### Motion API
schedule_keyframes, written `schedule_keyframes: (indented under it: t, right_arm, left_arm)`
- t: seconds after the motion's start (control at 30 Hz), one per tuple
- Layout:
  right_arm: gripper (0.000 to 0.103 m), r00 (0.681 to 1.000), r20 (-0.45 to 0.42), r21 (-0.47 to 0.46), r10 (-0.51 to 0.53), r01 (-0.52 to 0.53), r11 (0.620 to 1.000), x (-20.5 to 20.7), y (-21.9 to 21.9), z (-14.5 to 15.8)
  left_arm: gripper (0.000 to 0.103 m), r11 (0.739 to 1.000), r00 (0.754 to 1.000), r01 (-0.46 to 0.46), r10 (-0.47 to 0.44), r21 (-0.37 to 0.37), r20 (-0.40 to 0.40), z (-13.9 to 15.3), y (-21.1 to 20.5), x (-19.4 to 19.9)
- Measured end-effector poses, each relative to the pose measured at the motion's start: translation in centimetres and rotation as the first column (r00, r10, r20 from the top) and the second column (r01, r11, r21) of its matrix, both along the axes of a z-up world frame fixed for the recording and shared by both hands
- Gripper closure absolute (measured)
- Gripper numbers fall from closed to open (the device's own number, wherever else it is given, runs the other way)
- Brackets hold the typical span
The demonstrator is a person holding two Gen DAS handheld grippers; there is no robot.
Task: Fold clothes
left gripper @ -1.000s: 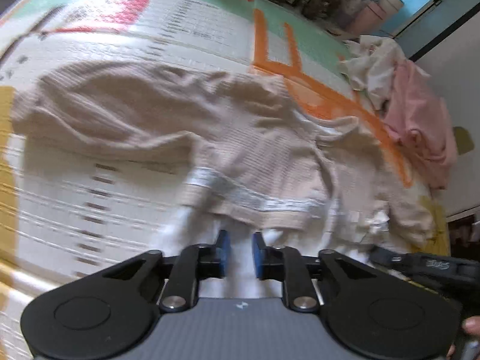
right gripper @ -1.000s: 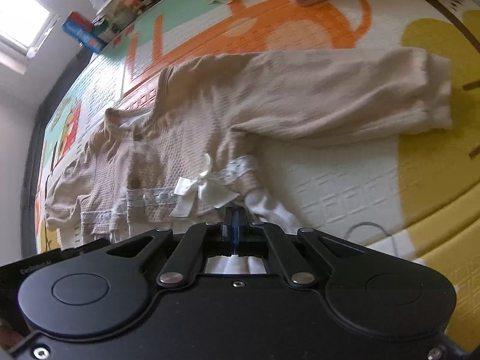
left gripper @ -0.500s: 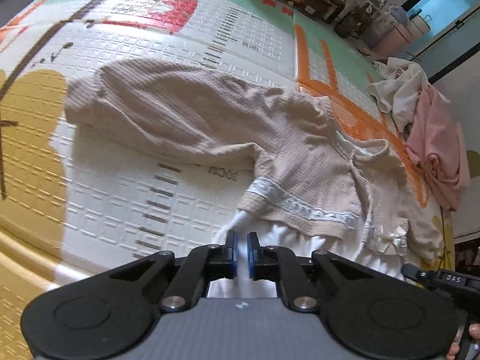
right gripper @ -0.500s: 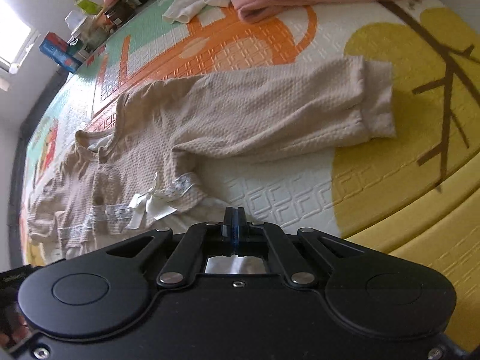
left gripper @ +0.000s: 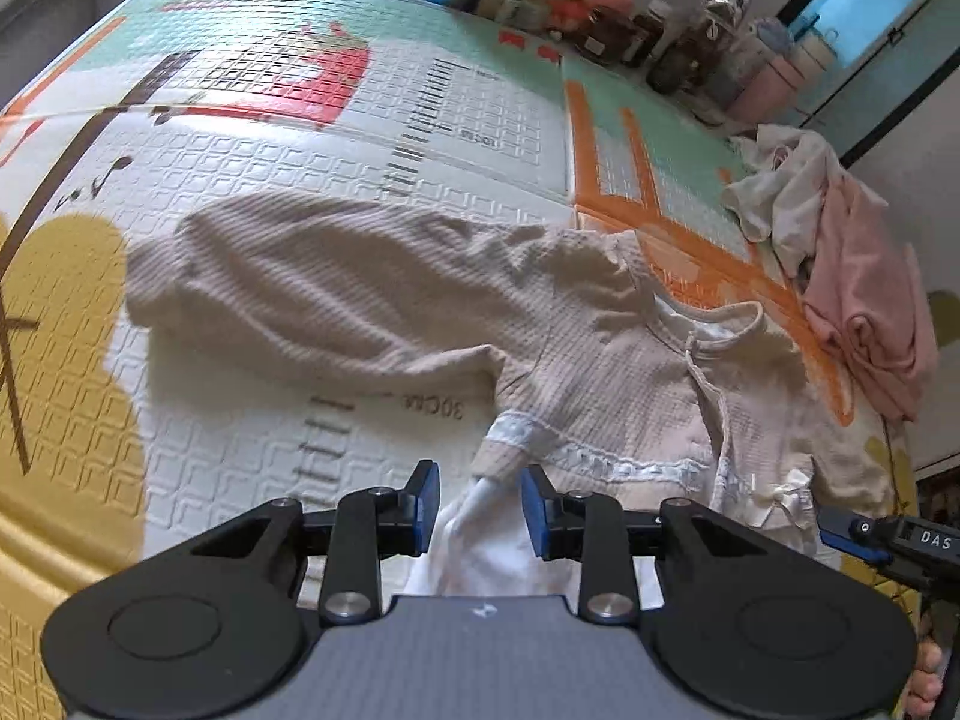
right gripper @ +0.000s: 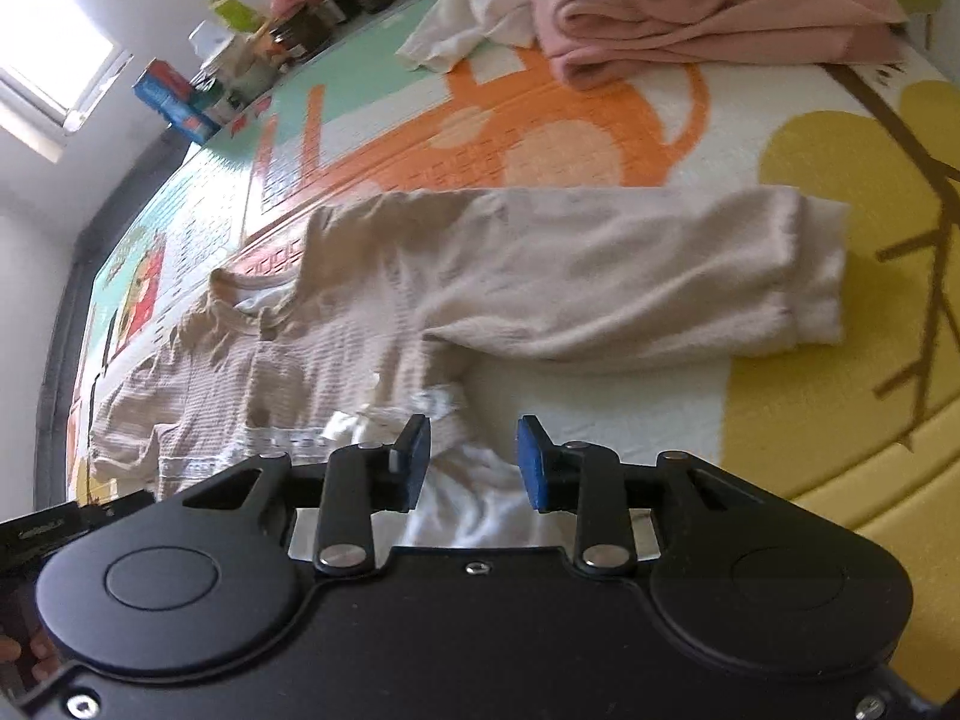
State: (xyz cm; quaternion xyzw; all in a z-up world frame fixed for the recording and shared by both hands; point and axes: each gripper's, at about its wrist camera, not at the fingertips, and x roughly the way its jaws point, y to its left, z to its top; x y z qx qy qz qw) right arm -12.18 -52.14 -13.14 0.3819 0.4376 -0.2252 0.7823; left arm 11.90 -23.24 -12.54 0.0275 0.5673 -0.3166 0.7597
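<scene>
Both my tools, left tool (left gripper: 478,501) and right tool (right gripper: 473,461), gape empty over the white hem (left gripper: 489,531) of the beige waffle-knit dress (left gripper: 576,372), sleeves stretching sideways either way.

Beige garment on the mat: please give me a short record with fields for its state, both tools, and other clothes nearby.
garment: beige top, spread flat, both sleeves out sideways
trim: white lace band and bow near hem
left tool: open, white hem fabric between the fingers
right tool: open, over white hem
surface: printed play mat
nearby: pink garment and white garment, piled beyond the top
</scene>
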Motion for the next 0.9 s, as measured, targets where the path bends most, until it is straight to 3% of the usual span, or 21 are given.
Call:
schedule_keyframes:
  t: [0.23, 0.3, 0.57, 0.9]
  right_arm:
    - [0.075, 0.998, -0.042, -0.013, 0.036, -0.037, 0.999, 1.8, 1.0, -1.0]
    - [0.08, 0.998, -0.05, -0.02, 0.042, -0.043, 0.999, 1.9, 1.3, -1.3]
    - [0.095, 0.997, -0.07, -0.05, 0.028, -0.031, 0.998, 1.8, 1.5, -1.0]
    - [0.103, 0.993, -0.108, -0.085, -0.051, 0.042, 0.995, 0.8, 0.1, -1.0]
  left_arm:
    - [0.07, 0.999, 1.0, 0.011, -0.01, 0.039, -0.023, -1.5, -1.4, 0.0]
    - [0.07, 0.999, 1.0, 0.008, -0.007, 0.038, -0.024, -1.7, -1.4, 0.0]
    - [0.088, 0.999, 1.0, 0.009, -0.008, 0.033, -0.018, -1.4, -1.3, -0.1]
    - [0.091, 0.998, 1.0, -0.015, 0.016, 0.068, -0.015, -1.2, -1.1, 0.7]
